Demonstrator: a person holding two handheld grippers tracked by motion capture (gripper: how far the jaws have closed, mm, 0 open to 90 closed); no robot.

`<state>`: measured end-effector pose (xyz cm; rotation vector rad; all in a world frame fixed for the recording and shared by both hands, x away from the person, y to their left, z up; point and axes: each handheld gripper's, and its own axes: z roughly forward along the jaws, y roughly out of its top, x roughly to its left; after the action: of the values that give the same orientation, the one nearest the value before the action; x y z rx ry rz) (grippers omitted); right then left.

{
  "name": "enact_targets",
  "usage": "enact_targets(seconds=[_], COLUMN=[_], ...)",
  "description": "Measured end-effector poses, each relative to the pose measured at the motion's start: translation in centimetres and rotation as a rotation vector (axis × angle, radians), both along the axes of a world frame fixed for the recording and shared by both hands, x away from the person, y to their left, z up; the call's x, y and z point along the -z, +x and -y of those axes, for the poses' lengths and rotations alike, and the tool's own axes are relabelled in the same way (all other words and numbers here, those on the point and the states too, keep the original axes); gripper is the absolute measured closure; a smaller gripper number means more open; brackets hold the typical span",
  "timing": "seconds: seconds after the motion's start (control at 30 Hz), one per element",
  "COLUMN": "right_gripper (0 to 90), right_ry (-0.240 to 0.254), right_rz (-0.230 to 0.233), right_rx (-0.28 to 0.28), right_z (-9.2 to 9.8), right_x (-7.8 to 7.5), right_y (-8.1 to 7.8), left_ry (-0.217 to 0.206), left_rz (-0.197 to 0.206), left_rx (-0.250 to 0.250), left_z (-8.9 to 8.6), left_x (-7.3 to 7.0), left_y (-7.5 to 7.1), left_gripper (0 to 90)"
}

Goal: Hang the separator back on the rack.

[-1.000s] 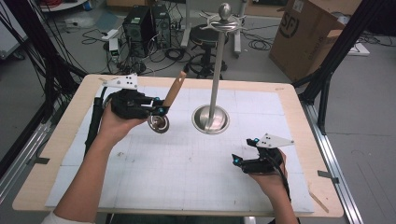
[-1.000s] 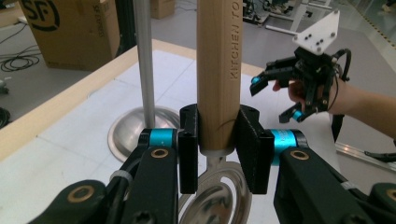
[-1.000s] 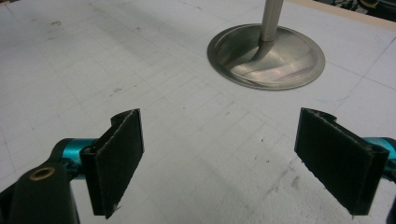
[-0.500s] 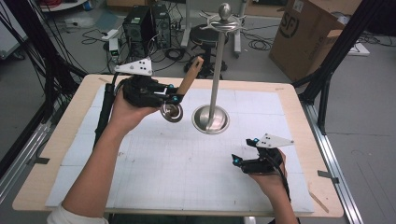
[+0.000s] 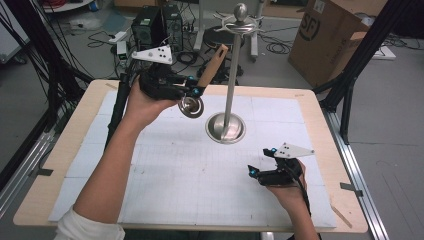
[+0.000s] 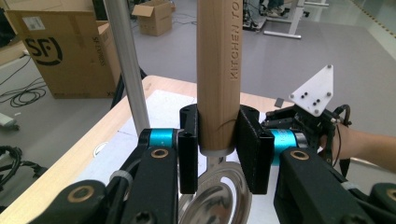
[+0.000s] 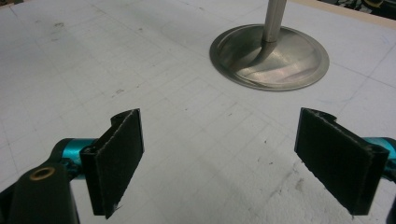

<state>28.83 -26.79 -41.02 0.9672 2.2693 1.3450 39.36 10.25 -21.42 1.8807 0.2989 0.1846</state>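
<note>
While the left claw (image 5: pixel 192 91) pinches the wooden-handled ladle (image 5: pixel 211 67) above the bench (image 5: pixel 65 165), handle tilted up toward the hook stand (image 5: pixel 232 75) just beside it, the right claw (image 5: pixel 256 172) rests spread and empty, farther from the stand's top.

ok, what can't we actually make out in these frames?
- Utensil head, left gripper view: jaws and bottom edge hide most of it; tool type unclear.
- Handle lettering, same view: cut off by top edge.
- Stand top, high view: hooks too small to count.
- Right gripper, right gripper view: open, holding nothing.
</note>
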Motion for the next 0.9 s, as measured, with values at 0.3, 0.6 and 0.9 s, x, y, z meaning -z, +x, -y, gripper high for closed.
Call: enact_targets(seconds=[0.3, 0.6, 0.9], right_gripper=[14.4, 14.4, 14.4], right_ry=[-0.004, 0.003, 0.006], right_rz=[-0.003, -0.01, -0.01], right_rx=[-0.001, 0.001, -0.001], right_z=[-0.1, 0.0, 0.0], right_x=[0.2, 0.3, 0.3], right_y=[0.1, 0.2, 0.1], left_ry=[0.01, 0.024, 0.047], left_rz=[0.013, 0.029, 0.023], left_rx=[0.009, 0.017, -0.013], left_z=[1.1, 2.5, 3.8], left_x=[-1.2, -2.3, -2.8], left_y=[0.3, 0.6, 1.2], left_gripper=[71.4, 71.4, 71.4])
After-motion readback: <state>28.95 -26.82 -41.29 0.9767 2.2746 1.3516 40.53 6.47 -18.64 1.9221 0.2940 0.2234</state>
